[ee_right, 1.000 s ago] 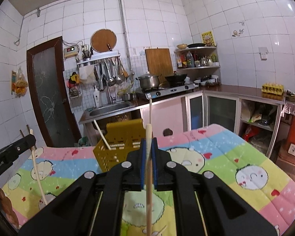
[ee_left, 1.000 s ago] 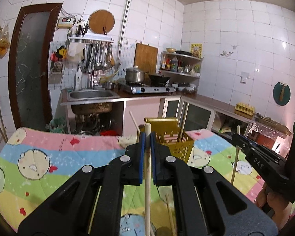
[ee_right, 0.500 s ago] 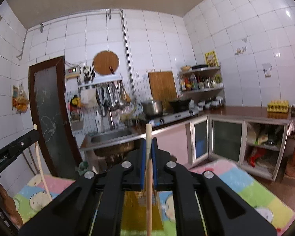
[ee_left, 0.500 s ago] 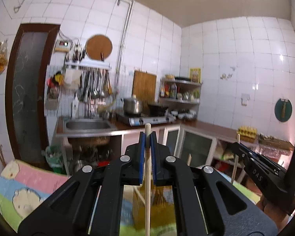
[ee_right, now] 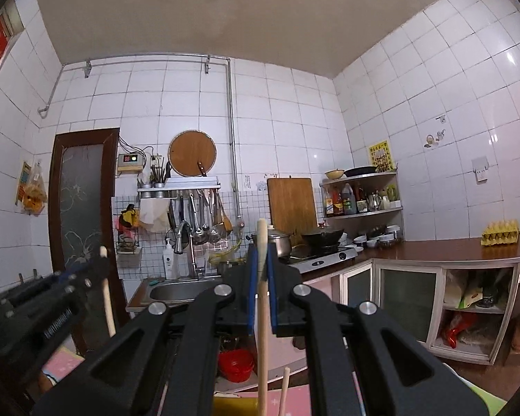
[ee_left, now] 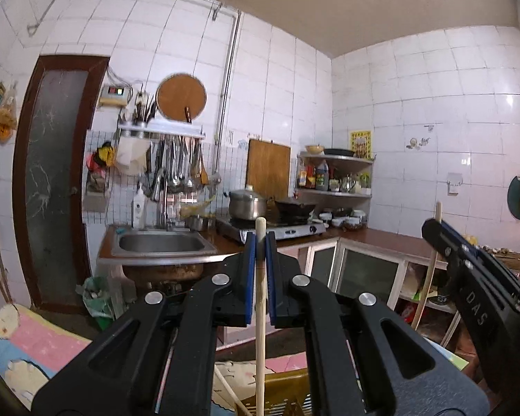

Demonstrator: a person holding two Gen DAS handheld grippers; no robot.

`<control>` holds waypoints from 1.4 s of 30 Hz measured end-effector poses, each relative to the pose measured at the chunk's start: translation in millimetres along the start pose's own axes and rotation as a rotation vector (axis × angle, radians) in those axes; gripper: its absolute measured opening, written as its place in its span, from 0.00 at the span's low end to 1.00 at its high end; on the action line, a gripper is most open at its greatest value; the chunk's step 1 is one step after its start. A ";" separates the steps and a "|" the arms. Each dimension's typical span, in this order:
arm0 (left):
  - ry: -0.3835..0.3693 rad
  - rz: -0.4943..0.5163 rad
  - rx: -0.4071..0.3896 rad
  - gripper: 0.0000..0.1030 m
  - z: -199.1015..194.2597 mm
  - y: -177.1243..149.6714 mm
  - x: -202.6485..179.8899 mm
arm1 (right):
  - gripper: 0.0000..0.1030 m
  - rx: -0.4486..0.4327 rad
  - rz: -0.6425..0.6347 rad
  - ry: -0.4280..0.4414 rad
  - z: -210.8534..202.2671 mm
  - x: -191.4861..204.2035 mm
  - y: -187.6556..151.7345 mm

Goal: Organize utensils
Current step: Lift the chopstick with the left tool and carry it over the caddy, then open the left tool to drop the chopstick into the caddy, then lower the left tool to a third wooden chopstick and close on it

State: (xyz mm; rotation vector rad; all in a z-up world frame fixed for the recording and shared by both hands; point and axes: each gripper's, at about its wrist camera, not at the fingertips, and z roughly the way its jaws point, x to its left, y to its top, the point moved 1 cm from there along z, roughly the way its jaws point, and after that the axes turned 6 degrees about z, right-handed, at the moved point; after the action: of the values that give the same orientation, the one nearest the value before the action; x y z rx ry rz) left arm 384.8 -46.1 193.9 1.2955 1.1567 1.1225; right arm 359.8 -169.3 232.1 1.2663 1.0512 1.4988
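The left tongs (ee_left: 260, 242) are clenched on a chopstick (ee_left: 260, 312), which stands upright between the blue pads (ee_left: 250, 277), its tip poking just above them and its shaft running down past the bottom edge of the view. The right tongs (ee_right: 262, 260) likewise grip a second stick (ee_right: 262, 312), upright with a slight lean, pads pressed against it on both sides. Each tongs shows in the other's view, off to the side, with its stick through the fingers. Below the left tongs the rim of a yellow basket (ee_left: 287, 395) shows, with another stick (ee_left: 228, 390) slanting beside it; whether that one sits inside I cannot tell. Under the right tongs is a yellow edge (ee_right: 232, 405) and a loose stick tip (ee_right: 285, 391). A patterned cloth (ee_left: 34, 343) lies below.
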 end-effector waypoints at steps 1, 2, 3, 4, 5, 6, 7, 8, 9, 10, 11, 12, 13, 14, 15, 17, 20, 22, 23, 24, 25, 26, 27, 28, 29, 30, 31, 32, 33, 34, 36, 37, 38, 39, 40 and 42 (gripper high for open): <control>-0.001 -0.005 0.010 0.04 4.2 -4.0 0.6 | 0.06 0.007 0.001 -0.001 3.9 -1.3 -4.7; -0.003 -0.011 0.030 0.04 11.3 -12.8 1.7 | 0.06 0.016 -0.002 -0.005 7.2 -2.5 -9.8; -0.003 -0.015 0.043 0.04 16.2 -18.9 3.1 | 0.06 0.025 -0.004 -0.004 9.5 -3.9 -15.9; 0.000 -0.016 0.053 0.04 19.6 -25.9 4.4 | 0.06 0.032 -0.006 -0.004 11.3 -4.5 -21.0; 0.004 -0.018 0.065 0.04 24.1 -34.6 6.4 | 0.06 0.044 -0.009 -0.003 13.6 -6.2 -27.3; 0.004 -0.021 0.079 0.04 27.1 -41.4 8.1 | 0.06 0.063 -0.013 0.000 14.8 -7.9 -35.4; -0.001 -0.026 0.097 0.04 30.4 -47.9 9.1 | 0.06 0.076 -0.016 -0.002 15.7 -9.1 -41.7; -0.005 -0.038 0.118 0.04 33.9 -55.6 11.8 | 0.06 0.095 -0.023 -0.008 17.5 -10.6 -49.5; -0.005 -0.044 0.132 0.04 35.7 -61.5 13.1 | 0.06 0.113 -0.028 -0.011 18.3 -12.1 -57.3; -0.005 -0.042 0.146 0.04 37.5 -67.6 13.2 | 0.06 0.125 -0.029 -0.012 19.4 -14.1 -62.2; -0.003 -0.039 0.154 0.04 37.4 -72.3 14.1 | 0.06 0.145 -0.032 -0.014 20.0 -15.4 -68.9; -0.002 -0.037 0.165 0.04 37.6 -77.3 14.1 | 0.06 0.161 -0.035 -0.016 20.5 -16.8 -74.3; -0.002 -0.032 0.178 0.04 37.9 -81.7 14.1 | 0.06 0.180 -0.040 -0.019 20.4 -18.4 -79.7; 0.002 -0.026 0.191 0.04 36.6 -86.2 14.4 | 0.06 0.196 -0.045 -0.024 20.1 -20.3 -83.9; 0.009 -0.025 0.203 0.04 35.6 -89.0 15.5 | 0.06 0.216 -0.049 -0.029 19.2 -21.6 -87.1; 0.012 -0.034 0.232 0.05 32.5 -89.8 19.7 | 0.07 0.264 -0.049 -0.034 19.5 -26.9 -91.3; 0.019 -0.053 0.269 0.24 24.4 -80.6 29.0 | 0.24 0.331 -0.055 -0.058 18.4 -33.1 -89.0; 0.033 -0.064 0.274 0.50 13.0 -71.1 35.6 | 0.57 0.328 -0.043 -0.079 5.8 -40.1 -79.8; 0.052 -0.062 0.268 0.62 4.3 -64.1 39.3 | 0.56 0.320 -0.043 -0.093 -0.7 -41.1 -75.4; 0.069 -0.057 0.260 0.65 -4.3 -57.9 43.1 | 0.56 0.327 -0.043 -0.103 -4.2 -41.6 -72.9; 0.079 -0.053 0.257 0.73 -10.3 -53.2 44.9 | 0.57 0.344 -0.039 -0.121 -10.4 -42.9 -68.2; 0.088 -0.048 0.262 0.82 -18.9 -47.4 48.3 | 0.57 0.358 -0.035 -0.135 -15.1 -44.2 -65.8; 0.090 -0.047 0.270 0.85 -25.6 -44.1 51.2 | 0.57 0.379 -0.032 -0.154 -21.8 -45.8 -63.5; 0.090 -0.049 0.275 0.88 -33.8 -41.2 53.9 | 0.57 0.399 -0.031 -0.165 -26.8 -46.7 -62.9; 0.097 -0.055 0.276 0.93 -43.8 -38.6 57.2 | 0.57 0.416 -0.029 -0.171 -32.8 -47.0 -62.8; 0.108 -0.057 0.277 0.95 -53.8 -37.2 60.0 | 0.57 0.436 -0.028 -0.181 -39.6 -47.8 -63.4; 0.114 -0.057 0.279 0.95 -60.5 -36.8 61.3 | 0.57 0.452 -0.029 -0.191 -45.3 -47.6 -65.2; 0.118 -0.055 0.287 0.95 -69.5 -38.1 63.1 | 0.57 0.471 -0.026 -0.201 -51.7 -48.1 -68.0; 0.116 -0.051 0.299 0.95 -75.9 -40.6 64.4 | 0.57 0.486 -0.023 -0.205 -56.8 -47.9 -70.8; 0.115 -0.045 0.316 0.95 -80.9 -43.8 65.1 | 0.57 0.513 -0.019 -0.215 -63.6 -48.1 -76.0; 0.113 -0.032 0.374 0.95 -90.8 -55.8 65.4 | 0.57 0.558 -0.009 -0.228 -76.5 -49.0 -86.6; 0.109 -0.031 0.398 0.95 -95.0 -63.0 65.8 | 0.57 0.575 -0.006 -0.233 -82.3 -49.2 -91.8; 0.107 -0.031 0.418 0.95 -98.6 -69.7 66.4 | 0.57 0.594 -0.005 -0.239 -88.8 -49.1 -98.4; 0.106 -0.031 0.440 0.95 -102.6 -78.0 66.7 | 0.57 0.607 -0.007 -0.243 -94.1 -48.4 -104.3; 0.108 -0.034 0.469 0.95 -107.4 -89.7 66.5 | 0.57 0.628 -0.013 -0.250 -101.4 -47.0 -113.8; 0.113 -0.040 0.516 0.95 -112.2 -107.0 66.7 | 0.57 0.673 -0.012 -0.267 -112.6 -47.1 -133.9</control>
State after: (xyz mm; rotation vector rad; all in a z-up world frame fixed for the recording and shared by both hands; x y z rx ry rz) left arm 275.8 33.3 92.5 1.6001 1.6199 0.9046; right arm 266.0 -188.1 78.3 1.8518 1.4315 0.9431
